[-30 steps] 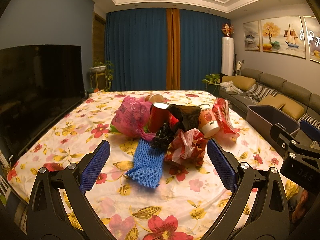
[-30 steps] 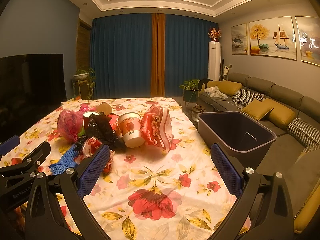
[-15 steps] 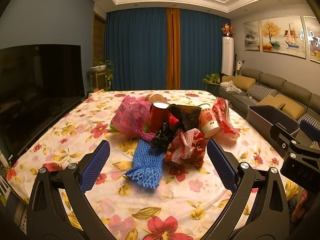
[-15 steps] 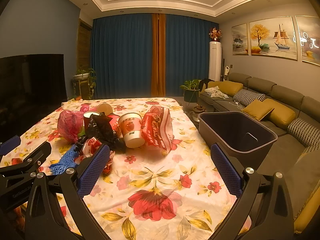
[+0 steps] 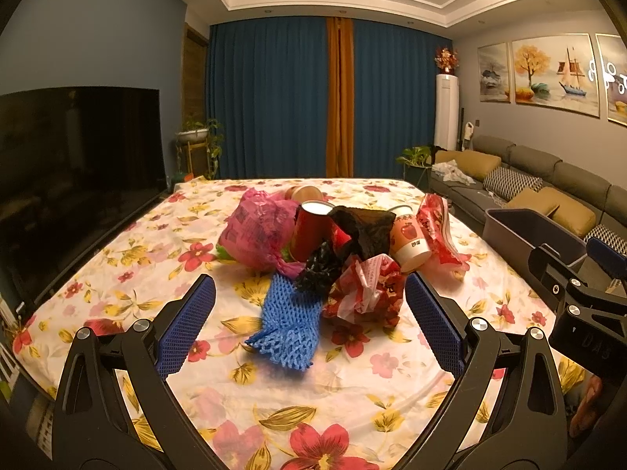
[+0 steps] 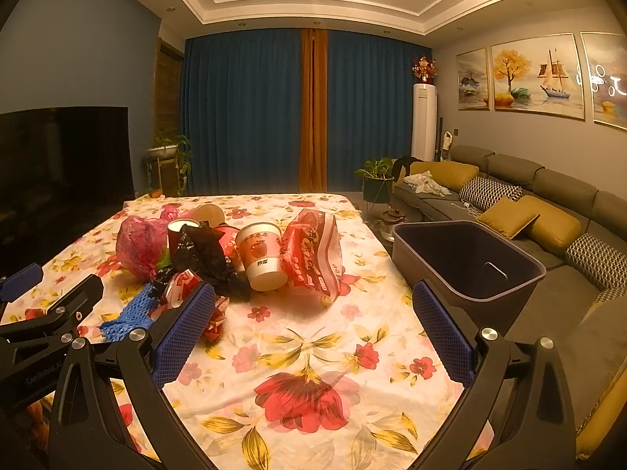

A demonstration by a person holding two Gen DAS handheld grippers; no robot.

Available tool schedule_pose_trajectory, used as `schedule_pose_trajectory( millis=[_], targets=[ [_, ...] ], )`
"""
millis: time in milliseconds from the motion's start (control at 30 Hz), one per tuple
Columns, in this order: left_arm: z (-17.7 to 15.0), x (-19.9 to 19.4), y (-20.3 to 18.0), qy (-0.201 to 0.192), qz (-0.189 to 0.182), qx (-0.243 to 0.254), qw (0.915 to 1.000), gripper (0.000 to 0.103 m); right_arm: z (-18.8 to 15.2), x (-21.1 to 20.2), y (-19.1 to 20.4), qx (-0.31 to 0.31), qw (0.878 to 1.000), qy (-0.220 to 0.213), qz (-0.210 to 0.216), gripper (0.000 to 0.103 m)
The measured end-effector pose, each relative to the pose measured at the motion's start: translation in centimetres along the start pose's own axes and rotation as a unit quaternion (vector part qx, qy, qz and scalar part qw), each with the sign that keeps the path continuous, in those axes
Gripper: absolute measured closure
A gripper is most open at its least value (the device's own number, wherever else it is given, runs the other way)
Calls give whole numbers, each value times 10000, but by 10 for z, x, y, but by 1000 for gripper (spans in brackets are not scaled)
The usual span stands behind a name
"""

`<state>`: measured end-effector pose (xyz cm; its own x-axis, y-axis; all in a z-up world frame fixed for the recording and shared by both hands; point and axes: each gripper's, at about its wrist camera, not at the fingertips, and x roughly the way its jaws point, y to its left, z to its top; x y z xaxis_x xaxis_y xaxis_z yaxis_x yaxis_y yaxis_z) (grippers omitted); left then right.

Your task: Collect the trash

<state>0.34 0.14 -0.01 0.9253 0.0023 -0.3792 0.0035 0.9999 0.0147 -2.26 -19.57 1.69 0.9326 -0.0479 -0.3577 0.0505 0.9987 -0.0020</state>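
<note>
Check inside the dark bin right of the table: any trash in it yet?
No trash visible in the bin. The right wrist view shows bare dark walls and a handle cutout on the far-right wall. The near wall hides the floor just behind it, so that strip can't be confirmed.

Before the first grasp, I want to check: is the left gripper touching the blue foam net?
Apart. In the left wrist view, the left gripper is wide open and tablecloth shows between each finger and the blue foam net.
</note>
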Motion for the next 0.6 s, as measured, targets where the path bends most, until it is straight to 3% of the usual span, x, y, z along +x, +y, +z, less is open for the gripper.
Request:
schedule_pose_trajectory(
  millis=[600],
  targets=[
    [0, 6, 2, 14, 3, -21, 10000, 7, -1, 8, 4, 69, 9999, 4, 149, 5]
  ],
)
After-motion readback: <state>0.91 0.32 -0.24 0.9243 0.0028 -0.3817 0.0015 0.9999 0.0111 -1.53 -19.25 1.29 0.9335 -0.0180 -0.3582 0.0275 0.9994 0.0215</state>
